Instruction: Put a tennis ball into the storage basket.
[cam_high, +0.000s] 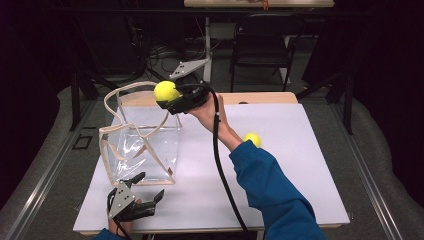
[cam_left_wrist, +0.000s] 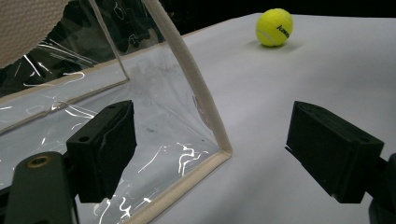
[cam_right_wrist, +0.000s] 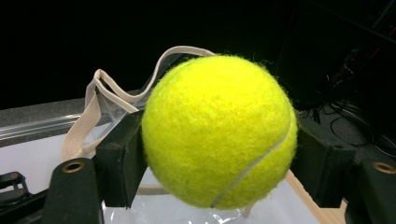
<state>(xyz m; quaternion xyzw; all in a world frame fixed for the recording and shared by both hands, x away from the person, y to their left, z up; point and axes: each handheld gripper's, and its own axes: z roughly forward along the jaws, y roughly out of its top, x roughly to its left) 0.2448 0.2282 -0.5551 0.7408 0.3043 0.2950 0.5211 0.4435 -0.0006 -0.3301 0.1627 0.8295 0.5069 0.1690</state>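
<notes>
R gripper (cam_high: 170, 97) clamped on tennis ball (cam_high: 166, 91), held up over clear bag (cam_high: 145, 145) top edge. L gripper (cam_high: 145, 192) jaws apart, low by bag's near corner. 2nd ball (cam_high: 252, 139) on table, well apart.

Blue sleeve (cam_high: 272, 185), black tools with grey three-cornered plates and trailing black cables.

Bright table, dark surroundings, plastic glare
</notes>
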